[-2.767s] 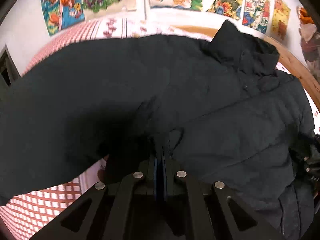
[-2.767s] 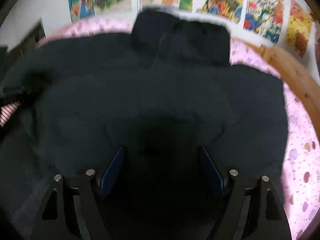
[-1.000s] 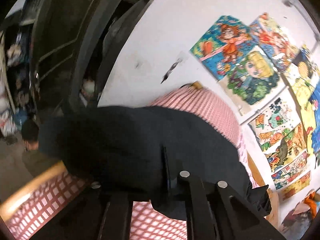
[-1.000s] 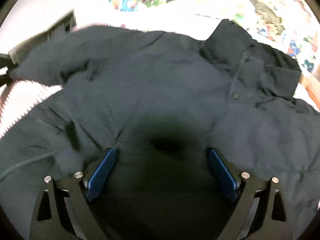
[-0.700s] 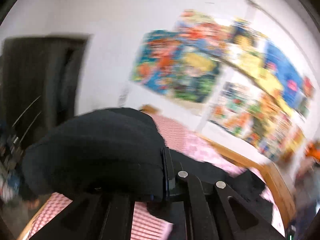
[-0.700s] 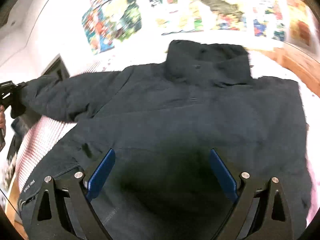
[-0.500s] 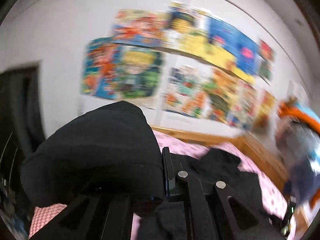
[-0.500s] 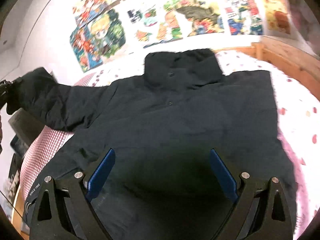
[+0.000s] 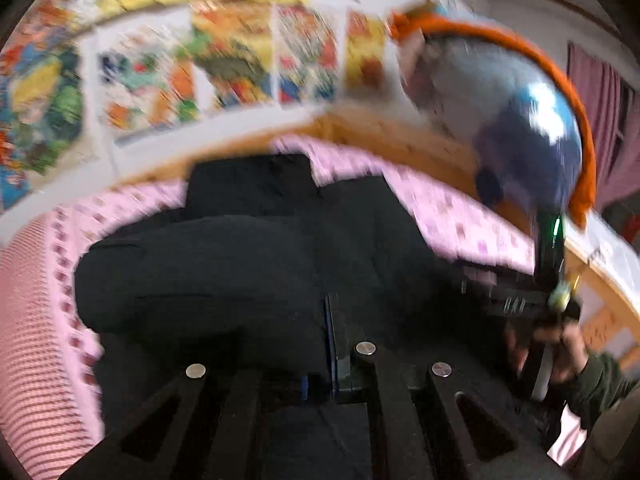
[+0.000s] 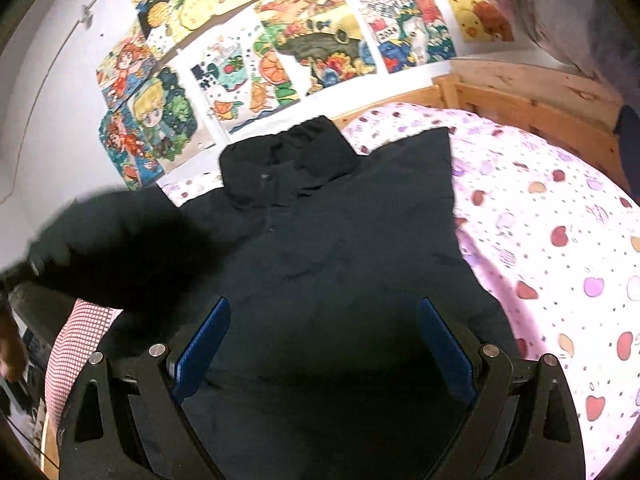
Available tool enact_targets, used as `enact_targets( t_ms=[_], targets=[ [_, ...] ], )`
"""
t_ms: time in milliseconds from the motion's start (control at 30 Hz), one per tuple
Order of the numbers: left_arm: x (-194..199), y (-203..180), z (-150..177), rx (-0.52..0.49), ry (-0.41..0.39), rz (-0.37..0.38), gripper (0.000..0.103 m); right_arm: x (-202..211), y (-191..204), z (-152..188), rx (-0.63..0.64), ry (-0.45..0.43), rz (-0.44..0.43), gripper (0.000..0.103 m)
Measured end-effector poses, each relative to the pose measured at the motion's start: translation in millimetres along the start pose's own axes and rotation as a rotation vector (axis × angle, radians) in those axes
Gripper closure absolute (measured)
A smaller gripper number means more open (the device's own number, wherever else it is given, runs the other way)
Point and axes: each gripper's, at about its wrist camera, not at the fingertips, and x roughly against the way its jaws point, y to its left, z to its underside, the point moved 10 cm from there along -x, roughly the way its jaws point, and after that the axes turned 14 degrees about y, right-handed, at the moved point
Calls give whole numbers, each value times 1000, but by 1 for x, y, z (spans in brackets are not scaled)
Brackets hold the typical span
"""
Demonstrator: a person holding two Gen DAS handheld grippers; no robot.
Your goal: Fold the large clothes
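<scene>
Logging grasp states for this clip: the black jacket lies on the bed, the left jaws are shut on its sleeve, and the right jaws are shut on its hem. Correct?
Not quite. The right wrist view shows the right gripper with its jaws wide open above the black jacket, holding nothing. The rest stands: the left gripper is shut on the sleeve.

White wall (image 10: 60, 92) papered with bright cartoon posters (image 10: 280, 52); wooden bed frame (image 10: 532, 108); pink fruit-print bedsheet (image 10: 560, 240); purple curtain (image 9: 600, 120) at right.

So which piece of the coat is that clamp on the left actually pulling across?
Start at the wooden bed with its pink fruit-print sheet. A black padded jacket lies spread over it. The left gripper holds its sleeve, the only part lifted off the bed.
</scene>
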Motion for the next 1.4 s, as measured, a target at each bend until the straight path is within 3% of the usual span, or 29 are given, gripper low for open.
enact_targets(
  t_ms=[133, 267, 367, 433, 467, 700, 800, 1000, 1100, 1200, 1300, 1333, 1367, 1400],
  targets=[
    [-46, -17, 30, -38, 131, 23, 96, -5, -15, 8, -24, 16, 9, 11],
    [-58, -25, 53, -76, 179, 32, 91, -11, -22, 15, -56, 41, 3, 11],
    [-57, -29, 70, -63, 225, 103, 63, -16, -20, 18, -48, 47, 15, 11],
    [-52, -30, 77, -49, 231, 144, 28, -19, -16, 20, -34, 54, 22, 11],
    [-46, -31, 82, -46, 222, 157, 26, -20, -14, 21, -26, 57, 24, 11],
    [-9, -10, 115, -2, 190, 115, 21, -24, 36, 23, 142, 60, 58, 11],
    [8, 23, 127, 100, 169, 63, 20, -22, 70, 21, 224, 52, 39, 11],
    [39, 118, 149, 411, 108, -73, 15, -28, 158, 26, 441, 63, -34, 11],
    [42, 155, 157, 555, 96, -50, 14, -37, 201, 34, 563, 77, -38, 11],
    [41, 173, 161, 613, 100, -64, 14, -50, 240, 46, 686, 120, -27, 11],
    [40, 180, 158, 598, 101, -106, 14, -60, 253, 49, 752, 120, 69, 11],
    [39, 180, 157, 591, 103, -116, 14, -61, 255, 49, 761, 113, 90, 15],
    [38, 179, 157, 587, 105, -118, 14, -59, 253, 48, 759, 105, 101, 32],
    [37, 177, 155, 583, 109, -119, 14, -56, 251, 46, 748, 106, 93, 41]
  ],
)
